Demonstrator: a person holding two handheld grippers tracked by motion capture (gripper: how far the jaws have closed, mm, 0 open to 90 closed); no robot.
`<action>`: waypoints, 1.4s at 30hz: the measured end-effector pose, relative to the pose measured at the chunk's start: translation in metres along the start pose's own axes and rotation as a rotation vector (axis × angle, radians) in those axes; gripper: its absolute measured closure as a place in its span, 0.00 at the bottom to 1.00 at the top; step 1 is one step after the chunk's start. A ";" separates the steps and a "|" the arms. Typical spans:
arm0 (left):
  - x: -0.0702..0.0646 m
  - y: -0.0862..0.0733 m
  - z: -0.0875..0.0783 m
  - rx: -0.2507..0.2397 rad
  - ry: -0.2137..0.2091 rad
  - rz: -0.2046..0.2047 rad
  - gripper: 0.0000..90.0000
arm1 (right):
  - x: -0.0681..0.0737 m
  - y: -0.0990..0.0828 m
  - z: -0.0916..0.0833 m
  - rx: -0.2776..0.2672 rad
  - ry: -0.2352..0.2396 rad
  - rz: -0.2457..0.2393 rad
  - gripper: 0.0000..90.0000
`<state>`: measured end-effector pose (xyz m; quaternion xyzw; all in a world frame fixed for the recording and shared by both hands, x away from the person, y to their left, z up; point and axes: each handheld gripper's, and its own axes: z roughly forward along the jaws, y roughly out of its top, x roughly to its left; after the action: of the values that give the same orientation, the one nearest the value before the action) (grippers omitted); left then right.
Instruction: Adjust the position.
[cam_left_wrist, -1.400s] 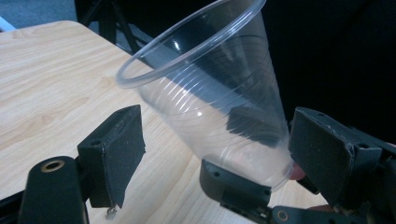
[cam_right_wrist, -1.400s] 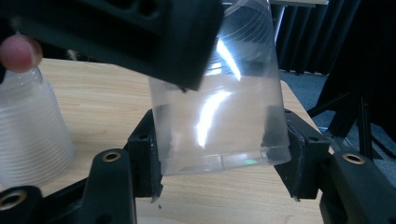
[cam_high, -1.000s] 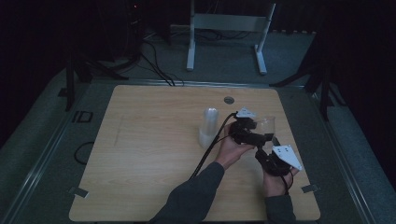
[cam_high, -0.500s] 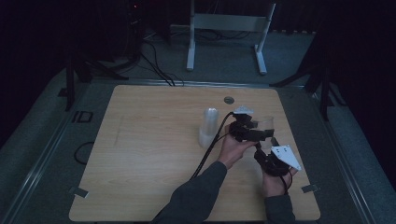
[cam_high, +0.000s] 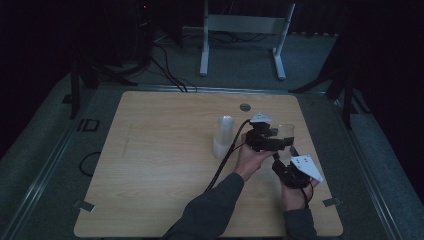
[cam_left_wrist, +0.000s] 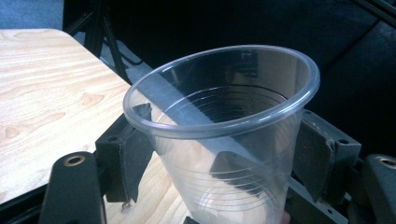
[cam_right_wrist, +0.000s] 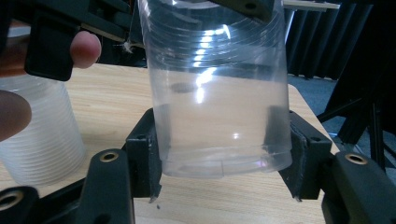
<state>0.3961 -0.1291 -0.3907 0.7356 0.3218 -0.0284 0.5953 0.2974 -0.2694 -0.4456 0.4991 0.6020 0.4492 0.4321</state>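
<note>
A clear plastic cup (cam_high: 286, 133) is held upright over the right half of the wooden table (cam_high: 160, 165), between both grippers. In the left gripper view the cup (cam_left_wrist: 224, 116) stands between the jaws of my left gripper (cam_left_wrist: 224, 158). Those jaws have just been closing, and the pads (cam_left_wrist: 135, 149) press its wall below the rim. In the right gripper view the cup's base (cam_right_wrist: 217, 154) sits between the jaws of my right gripper (cam_right_wrist: 219, 163). These have just been opening, with the pads still against the base. From above, the left gripper (cam_high: 282, 142) is over the right gripper (cam_high: 281, 156).
A stack of clear cups (cam_high: 223, 137) stands mouth-down just left of the hands, and appears as a ribbed stack (cam_right_wrist: 42, 140) in the right gripper view. A small dark disc (cam_high: 245, 107) lies near the far edge. A white metal stand (cam_high: 245, 30) is on the floor behind the table.
The left gripper's jaws have drawn in around the cup. Both hands stay in the same place with the cup between them.
</note>
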 end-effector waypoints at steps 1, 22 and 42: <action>-0.001 0.000 0.000 -0.002 0.000 0.002 0.30 | 0.000 0.000 0.000 0.000 0.002 -0.001 0.45; -0.020 -0.002 -0.002 0.007 0.112 0.174 0.33 | -0.002 0.000 0.002 0.013 0.047 -0.021 0.34; -0.019 0.000 -0.004 -0.041 0.044 0.086 0.29 | 0.000 0.000 0.000 -0.009 0.032 -0.022 0.46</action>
<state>0.3795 -0.1340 -0.3816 0.7369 0.3034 0.0202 0.6037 0.2972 -0.2698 -0.4460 0.4831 0.6124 0.4550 0.4297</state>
